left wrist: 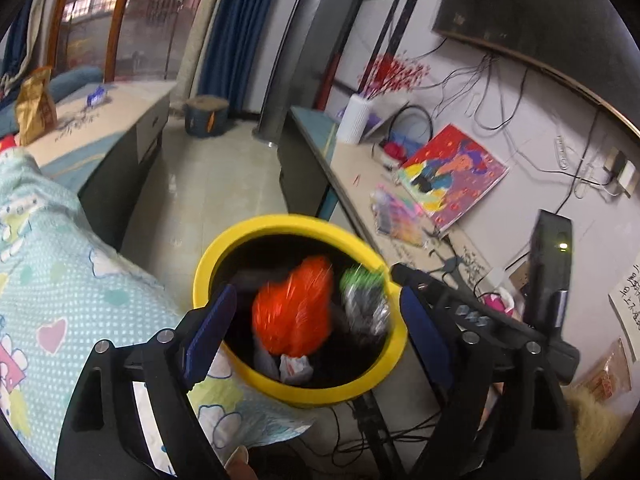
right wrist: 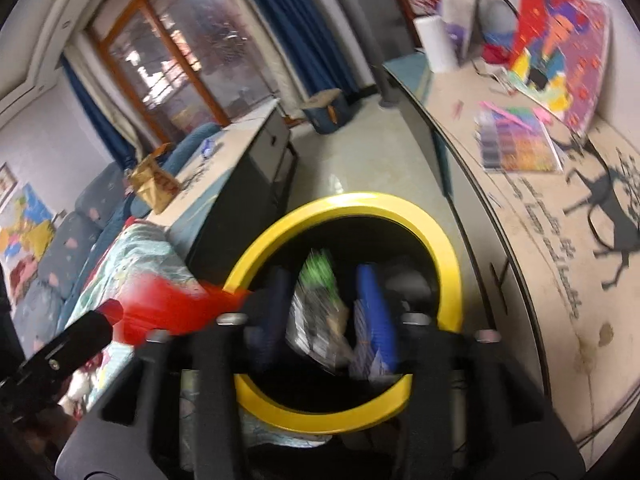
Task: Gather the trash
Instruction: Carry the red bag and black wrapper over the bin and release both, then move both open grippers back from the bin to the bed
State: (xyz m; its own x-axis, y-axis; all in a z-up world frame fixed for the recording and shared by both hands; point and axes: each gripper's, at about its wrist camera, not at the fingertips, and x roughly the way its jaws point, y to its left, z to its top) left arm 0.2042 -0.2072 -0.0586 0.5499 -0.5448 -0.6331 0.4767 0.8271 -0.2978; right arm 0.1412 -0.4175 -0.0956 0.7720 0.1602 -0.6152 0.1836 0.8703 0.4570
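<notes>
- Black left gripper (left wrist: pixel 316 336) with blue pads stands wide apart above the round yellow-rimmed trash bin (left wrist: pixel 240 240); nothing is pressed between its fingers, and an orange-red crinkled wrapper (left wrist: pixel 296 308) shows blurred in the gap, over the bin's dark inside
- Black right gripper (right wrist: pixel 328 320), also over the bin, has its jaws about half apart; a silvery packet with a green top (right wrist: pixel 316 308) shows between the pads, but motion blur hides whether they press it
- Crumpled white paper (left wrist: pixel 294 366) lies low inside the bin, near its front wall
- A fingertip (left wrist: pixel 238 458) of the person shows at the lower edge of the left wrist view
- Pale blue patterned quilt (left wrist: pixel 60 280) lies just left of the bin, its edge reaching under the rim
- Long pale table (left wrist: pixel 360 168) runs along the bin's right side; on it are a red and purple painting (left wrist: pixel 456 172) leaning on the wall, a sheet of colour swatches (right wrist: pixel 516 144) and a white ribbed vase with red sprigs (left wrist: pixel 354 120)
- Grey cabinet (left wrist: pixel 140 128) stands beyond the quilt, with a brown paper bag (left wrist: pixel 34 108) on top
- Pale tiled floor (left wrist: pixel 212 184) lies open between cabinet and table
</notes>
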